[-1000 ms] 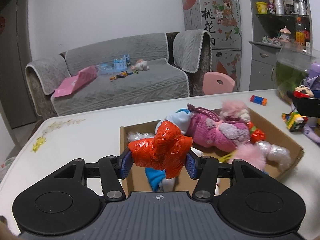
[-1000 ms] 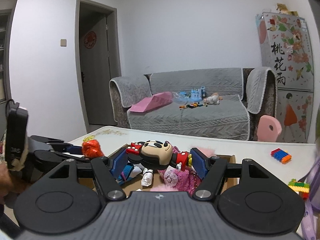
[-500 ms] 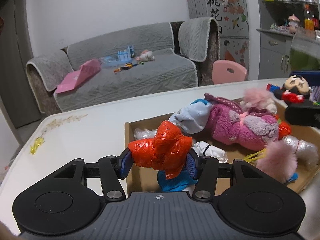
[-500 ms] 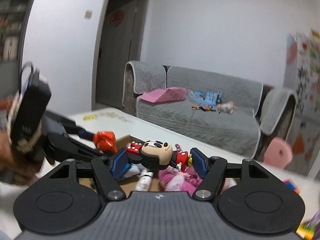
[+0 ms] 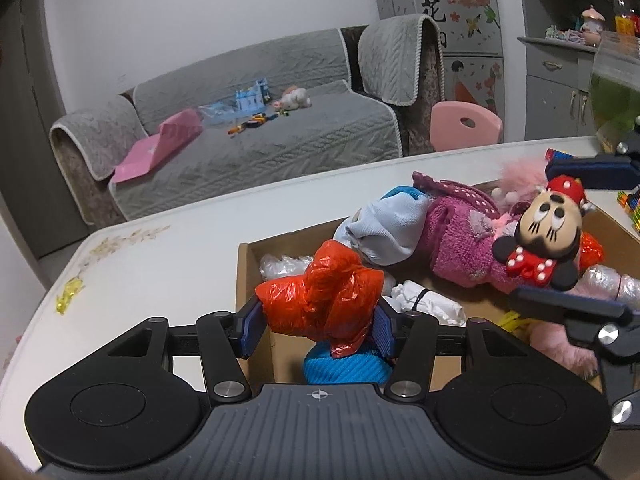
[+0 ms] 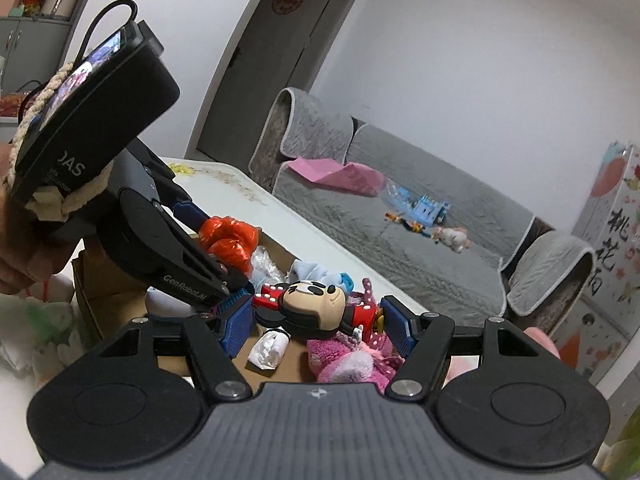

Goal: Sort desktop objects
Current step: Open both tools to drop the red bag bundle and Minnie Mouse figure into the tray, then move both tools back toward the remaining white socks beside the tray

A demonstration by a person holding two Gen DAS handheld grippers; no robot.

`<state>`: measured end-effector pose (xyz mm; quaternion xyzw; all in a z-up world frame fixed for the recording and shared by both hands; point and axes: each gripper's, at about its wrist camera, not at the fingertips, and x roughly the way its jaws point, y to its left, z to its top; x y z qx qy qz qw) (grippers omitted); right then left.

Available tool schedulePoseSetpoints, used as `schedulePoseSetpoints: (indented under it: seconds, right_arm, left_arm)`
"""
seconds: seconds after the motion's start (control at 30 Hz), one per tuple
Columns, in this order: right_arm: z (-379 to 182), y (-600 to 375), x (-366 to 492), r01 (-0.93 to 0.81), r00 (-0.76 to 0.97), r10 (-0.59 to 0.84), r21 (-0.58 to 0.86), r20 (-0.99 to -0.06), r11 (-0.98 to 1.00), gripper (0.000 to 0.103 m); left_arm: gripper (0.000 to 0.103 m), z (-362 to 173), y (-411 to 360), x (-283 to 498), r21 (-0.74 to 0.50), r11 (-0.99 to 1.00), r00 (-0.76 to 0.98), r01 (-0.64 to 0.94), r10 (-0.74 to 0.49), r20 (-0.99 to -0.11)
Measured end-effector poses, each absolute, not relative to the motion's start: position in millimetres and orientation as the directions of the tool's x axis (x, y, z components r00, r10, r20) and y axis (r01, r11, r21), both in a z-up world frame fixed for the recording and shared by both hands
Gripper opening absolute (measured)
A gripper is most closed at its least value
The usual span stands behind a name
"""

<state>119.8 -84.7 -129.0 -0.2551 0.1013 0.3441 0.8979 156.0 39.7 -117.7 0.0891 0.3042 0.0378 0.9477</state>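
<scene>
Orange crinkled plastic, a knotted bag (image 5: 320, 300), is sitting squeezed between the blue pads of your left gripper (image 5: 318, 322) at lower centre of the left wrist view; you are holding it over the near left corner of the cardboard box (image 5: 244, 276). In the right wrist view that same bag (image 6: 228, 240) is showing at centre left, with your hand (image 6: 24, 252) gripping the handle at the left edge. Your right gripper (image 6: 318, 322) is clamping a Minnie Mouse figure (image 6: 316, 306) sideways at lower centre, its pads pressing on the bow and feet ends. From the left wrist view the figure (image 5: 548, 232) is hanging at right of frame above the box contents: a pink plush toy (image 5: 460, 236), a blue knitted piece (image 5: 344, 368) and white wrapped bundles (image 5: 424, 300). Both tools are hovering over the box on the white table (image 5: 160, 264).
</scene>
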Motion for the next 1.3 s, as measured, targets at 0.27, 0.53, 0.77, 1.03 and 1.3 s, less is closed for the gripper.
schedulePoseSetpoints:
  seconds: [0.27, 0.53, 0.77, 1.03, 1.3]
  right_arm:
    - [-133.7, -81.0, 127.9, -0.695, 0.716, 0.562, -0.355, -0.413, 0.625, 0.065]
    - [-136.3, -72.9, 127.3, -0.706, 0.705, 0.564, -0.359, -0.429, 0.610, 0.064]
    - [-141.1, -68.3, 132.1, -0.696, 0.715, 0.541, -0.378, -0.443, 0.610, 0.065]
    - [-136.3, -77.5, 126.3, -0.683, 0.729, 0.555, -0.374, -0.401, 0.628, 0.081]
    - [-123.3, -86.7, 101.1, -0.697, 0.717, 0.610, -0.359, -0.339, 0.621, 0.088]
  left_arm:
    - [0.061, -118.3, 39.9, 161.0, 0.171, 0.985, 0.811, -0.011, 0.108, -0.575]
    - [0.066, -120.6, 37.1, 166.1, 0.170, 0.985, 0.811, -0.022, 0.117, -0.573]
    - [0.086, -121.5, 39.1, 167.6, 0.177, 0.983, 0.809, -0.050, 0.143, -0.570]
    - [0.101, -107.6, 40.4, 154.1, 0.182, 0.982, 0.834, -0.050, 0.141, -0.533]
    - [0.103, -78.3, 48.2, 107.3, 0.187, 0.982, 0.879, -0.026, 0.111, -0.464]
